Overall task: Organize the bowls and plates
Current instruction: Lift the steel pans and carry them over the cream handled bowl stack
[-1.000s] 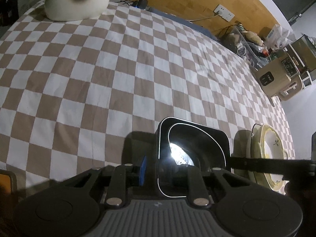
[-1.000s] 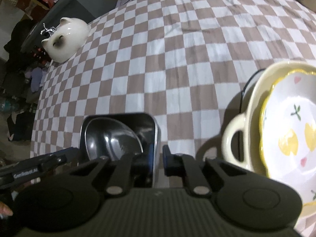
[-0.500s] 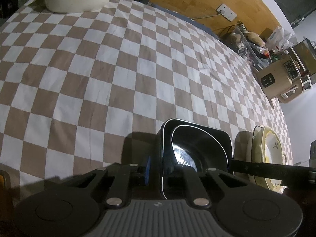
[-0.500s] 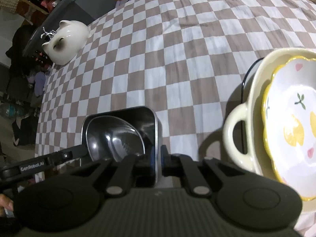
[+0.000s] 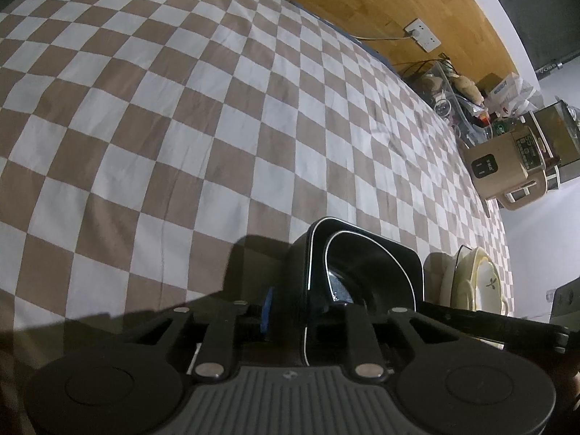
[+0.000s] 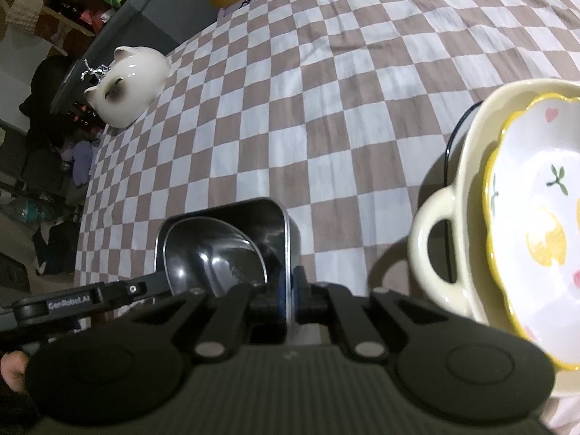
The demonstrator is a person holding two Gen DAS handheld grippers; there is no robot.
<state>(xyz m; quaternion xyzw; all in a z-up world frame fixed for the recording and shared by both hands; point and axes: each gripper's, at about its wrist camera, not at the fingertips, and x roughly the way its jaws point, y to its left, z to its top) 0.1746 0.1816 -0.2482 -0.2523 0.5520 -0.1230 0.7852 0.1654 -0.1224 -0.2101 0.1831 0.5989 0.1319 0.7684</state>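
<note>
Two black square bowls sit nested on the checkered tablecloth (image 5: 217,116), the smaller inner bowl (image 6: 214,253) tilted inside the outer black bowl (image 6: 279,224). The right gripper (image 6: 288,295) is clamped tight on the outer bowl's near right wall, its blue-padded fingers pinching the thin rim from both sides. The left gripper (image 5: 302,311) straddles the opposite wall of the same bowl, one finger outside with a blue pad (image 5: 269,308) showing and the other inside; its jaws are opening, the wall between them, and the pads no longer seem to press on it. From the right wrist view the left gripper's arm reaches in from the left edge to the bowl. Just to the right stands a stack: a cream handled dish (image 6: 435,239) with a yellow-rimmed floral bowl (image 6: 536,224) resting in it, near the black bowls but apart. Far across the cloth sits a white cat-shaped ceramic piece (image 6: 127,83).
</note>
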